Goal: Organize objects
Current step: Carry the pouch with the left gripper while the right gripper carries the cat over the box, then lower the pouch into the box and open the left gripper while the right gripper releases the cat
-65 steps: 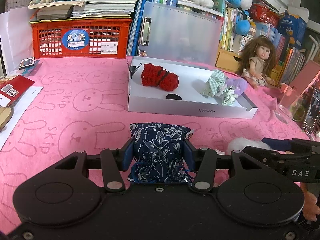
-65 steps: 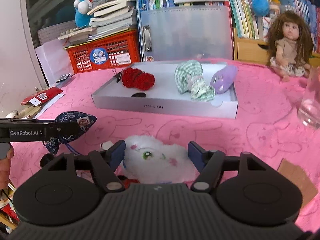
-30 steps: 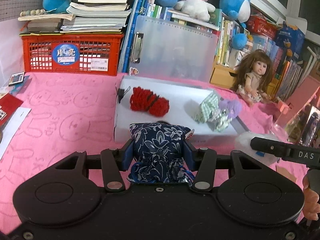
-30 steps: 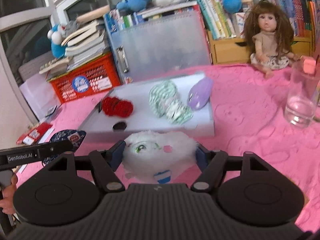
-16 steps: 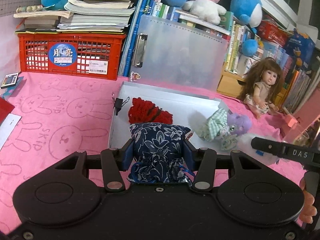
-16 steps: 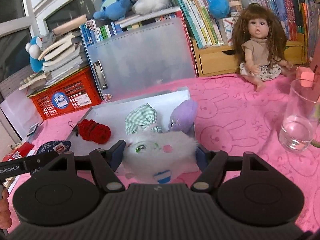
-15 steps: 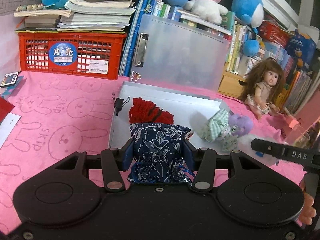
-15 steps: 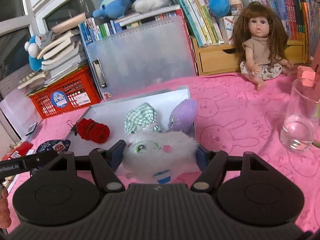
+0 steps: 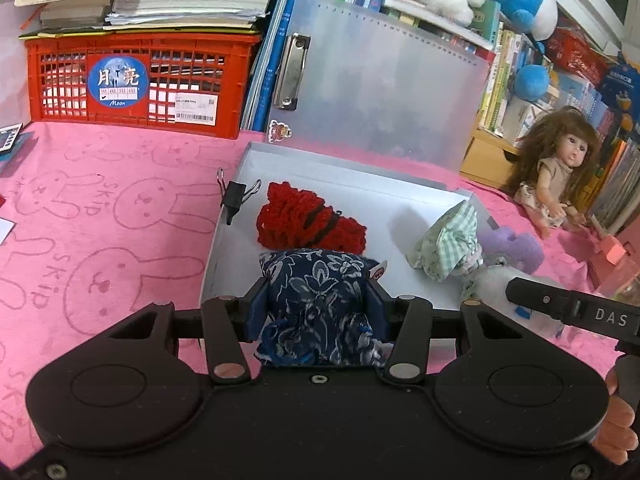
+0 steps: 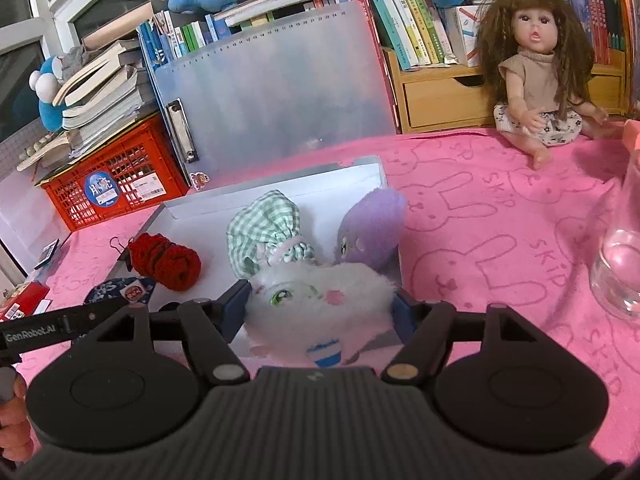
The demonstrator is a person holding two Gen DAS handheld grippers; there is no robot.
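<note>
My left gripper (image 9: 316, 304) is shut on a blue floral pouch (image 9: 320, 300) and holds it over the near left part of the white box (image 9: 400, 204). My right gripper (image 10: 320, 308) is shut on a white fluffy plush (image 10: 316, 300) over the box's near right edge (image 10: 372, 168). In the box lie a red knitted pouch (image 9: 308, 222) (image 10: 168, 260), a green checked pouch (image 9: 448, 240) (image 10: 268, 236) and a purple plush (image 9: 516, 248) (image 10: 372, 228). The blue pouch also shows in the right wrist view (image 10: 120, 288).
A black binder clip (image 9: 234, 196) is clipped to the box's left wall. A red crate (image 9: 132, 84) with books, a translucent folder (image 9: 380, 92) and a doll (image 9: 560, 176) (image 10: 536, 68) stand behind. A glass (image 10: 620, 248) stands at the right on the pink cloth (image 9: 100, 200).
Both grippers have moved forward and up from the cloth to over the box, each still holding its item. The box looks nearer and is seen more from above.
</note>
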